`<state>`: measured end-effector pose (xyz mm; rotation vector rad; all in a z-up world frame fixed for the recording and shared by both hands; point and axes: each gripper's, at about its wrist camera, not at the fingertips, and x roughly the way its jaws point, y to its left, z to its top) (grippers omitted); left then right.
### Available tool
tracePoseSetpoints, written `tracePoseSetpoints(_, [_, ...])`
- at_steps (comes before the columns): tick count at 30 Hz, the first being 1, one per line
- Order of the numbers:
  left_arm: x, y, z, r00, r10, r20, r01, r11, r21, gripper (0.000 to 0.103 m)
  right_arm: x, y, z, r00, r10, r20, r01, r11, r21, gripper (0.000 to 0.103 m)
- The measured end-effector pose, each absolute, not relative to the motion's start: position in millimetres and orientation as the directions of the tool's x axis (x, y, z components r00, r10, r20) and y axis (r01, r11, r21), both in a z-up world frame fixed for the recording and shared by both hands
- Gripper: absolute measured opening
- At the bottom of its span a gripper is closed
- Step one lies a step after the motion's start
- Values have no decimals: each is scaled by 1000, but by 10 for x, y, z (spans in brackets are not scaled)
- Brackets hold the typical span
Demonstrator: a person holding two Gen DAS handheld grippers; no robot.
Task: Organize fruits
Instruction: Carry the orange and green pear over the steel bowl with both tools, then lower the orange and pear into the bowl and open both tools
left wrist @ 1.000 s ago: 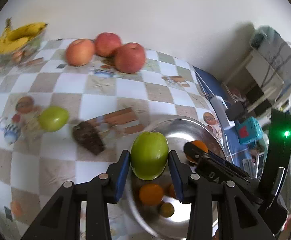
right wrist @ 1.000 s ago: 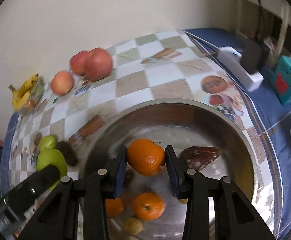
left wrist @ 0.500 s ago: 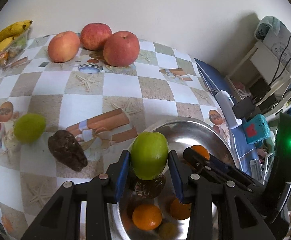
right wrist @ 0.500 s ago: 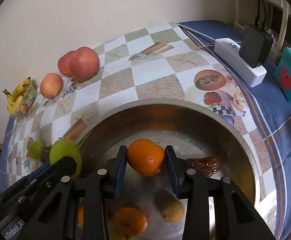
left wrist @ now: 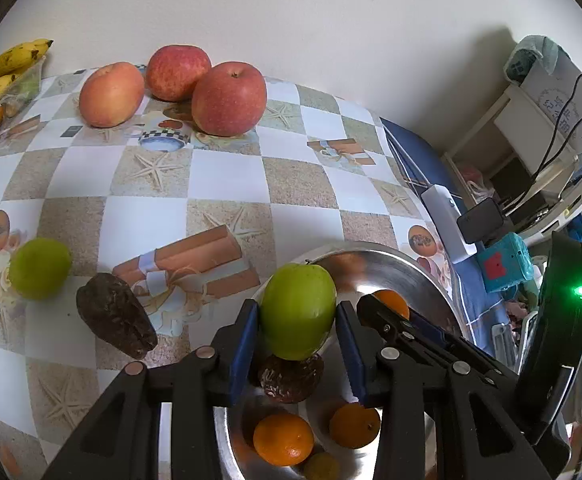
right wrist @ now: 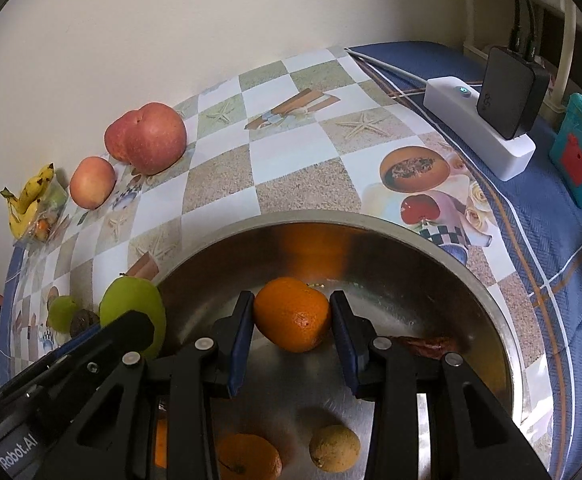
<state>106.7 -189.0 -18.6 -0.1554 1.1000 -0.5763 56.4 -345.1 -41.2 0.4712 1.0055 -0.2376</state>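
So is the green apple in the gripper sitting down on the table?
No, the green apple is held up between the left gripper fingers, above the steel bowl rim, off the table.

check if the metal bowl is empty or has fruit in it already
Not empty. The metal bowl already holds loose fruit: an orange, a small yellowish fruit and a dark wrinkled one on its bottom.
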Motion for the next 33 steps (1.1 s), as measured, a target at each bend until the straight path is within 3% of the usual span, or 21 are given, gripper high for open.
tracePoseSetpoints(16, [1068, -1855, -176, 296, -528, -796, 349, 836, -424, 46, 555, -3444, -407, 509, 20, -860, 409, 874, 262, 40])
tracePoseSetpoints(24, [1073, -1728, -53, 305, -544, -782, 325, 831, -452, 50, 522, -3429, -319, 517, 17, -856, 405, 876, 262, 45])
tracePoseSetpoints(29, [1181, -1497, 45, 345, -451, -823, 252, 889, -382, 52, 527, -3362, -187, 534, -16, -846, 387, 894, 227, 45])
tracePoseSetpoints(31, [1241, -1346, 62, 360, -402, -842, 202, 915, -350, 61, 539, -3307, -116, 546, -21, -837, 370, 903, 218, 45])
tracePoseSetpoints(33, [1309, -1171, 90, 383, -316, -868, 143, 949, -282, 68, 558, -3258, -72, 551, -28, -834, 358, 911, 206, 53])
